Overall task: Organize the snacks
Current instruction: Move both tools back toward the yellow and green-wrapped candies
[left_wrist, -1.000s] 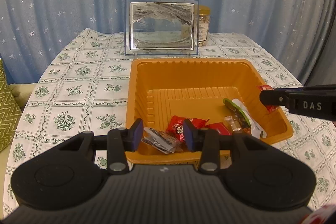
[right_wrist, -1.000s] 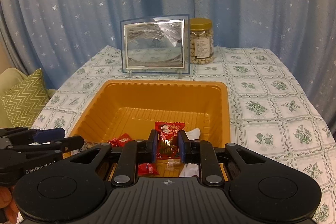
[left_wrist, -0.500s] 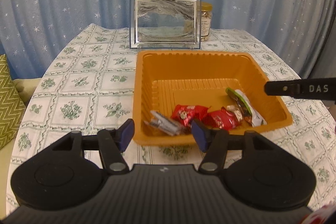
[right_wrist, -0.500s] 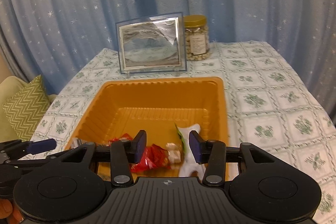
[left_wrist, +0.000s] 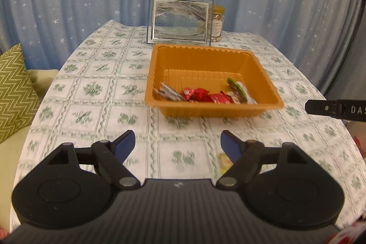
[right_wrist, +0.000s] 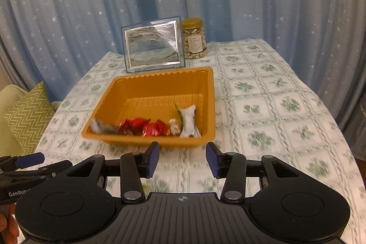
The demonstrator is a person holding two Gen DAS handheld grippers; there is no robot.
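Note:
An orange tray (left_wrist: 205, 54) (right_wrist: 160, 78) stands on the table. Along its near wall lie several snacks: a silver packet (left_wrist: 168, 93) (right_wrist: 103, 127), red packets (left_wrist: 196, 93) (right_wrist: 146, 126), a small candy (right_wrist: 174, 126) and a green-and-white packet (left_wrist: 240, 89) (right_wrist: 188, 120). My left gripper (left_wrist: 177, 144) is open and empty above the cloth, in front of the tray. My right gripper (right_wrist: 182, 158) is open and empty, also in front of the tray. A yellowish wrapper (left_wrist: 224, 160) lies on the cloth by the left gripper's right finger.
A framed sand picture (left_wrist: 180, 18) (right_wrist: 153, 45) and a jar of nuts (left_wrist: 217, 23) (right_wrist: 194, 38) stand behind the tray. A green zigzag cushion (left_wrist: 13, 88) (right_wrist: 28, 116) lies left of the table. Blue starred curtains hang behind.
The right gripper let go of a red packet, which now lies in the tray. Both grippers opened wider and drew back from the tray toward the table's near side.

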